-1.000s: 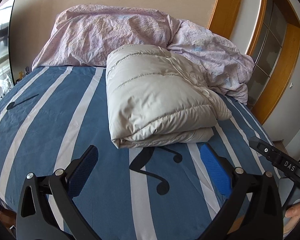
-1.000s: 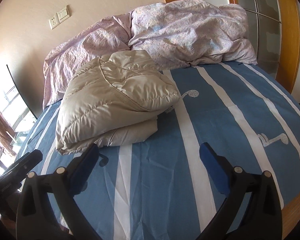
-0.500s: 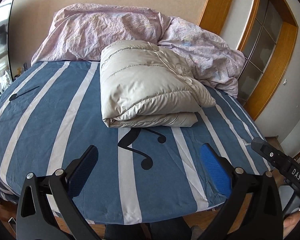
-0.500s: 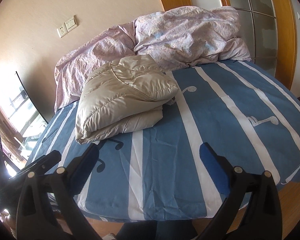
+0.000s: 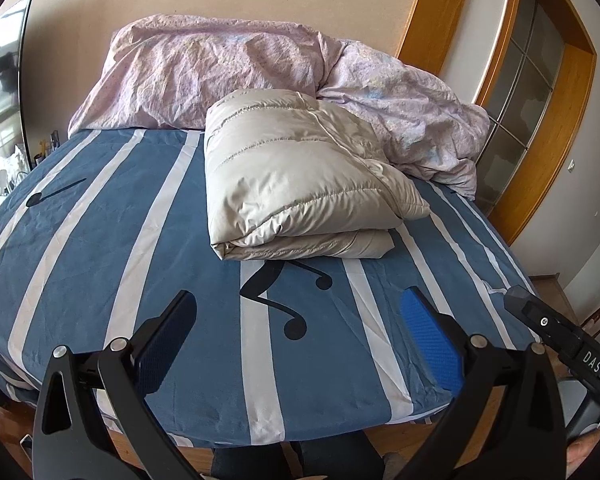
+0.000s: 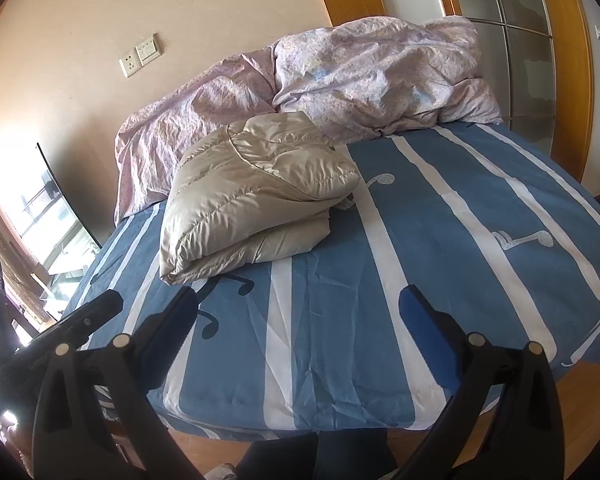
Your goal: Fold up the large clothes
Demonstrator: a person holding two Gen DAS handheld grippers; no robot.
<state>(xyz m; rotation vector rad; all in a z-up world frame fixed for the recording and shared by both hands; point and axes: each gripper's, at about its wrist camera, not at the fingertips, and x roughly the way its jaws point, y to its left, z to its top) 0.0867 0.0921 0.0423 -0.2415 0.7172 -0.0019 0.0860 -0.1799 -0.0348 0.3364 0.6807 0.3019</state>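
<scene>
Change: both grippers have drawn back from the bed since a second ago; its near edge and the floor below now show, and the jacket sits farther off in both views.
Left gripper (image 5: 298, 338): fingers spread wide, holding nothing, hanging over the near edge of the bed.
Right gripper (image 6: 298, 338): fingers likewise wide apart and empty, over the near corner of the bed.
Jacket (image 5: 300, 176): beige, quilted, folded into a thick bundle; it lies on the sheet toward the head of the bed, well apart from both grippers.
Jacket, right view (image 6: 252, 196): its far edge touches the duvet; a small bit of cloth sticks out at its right side.
Sheet (image 5: 100, 264): blue with white stripes and music-note prints, wrinkled near the foot.
Duvet (image 5: 228, 68): pale pink, crumpled, heaped along the head of the bed against the wall.
Wall: beige, with a socket (image 6: 130, 66) and a switch beside it.
Door frame (image 5: 540, 128): wooden, with frosted panes, to the right of the bed.
Person: dark trouser legs (image 6: 312, 456) stand at the foot of the bed.
</scene>
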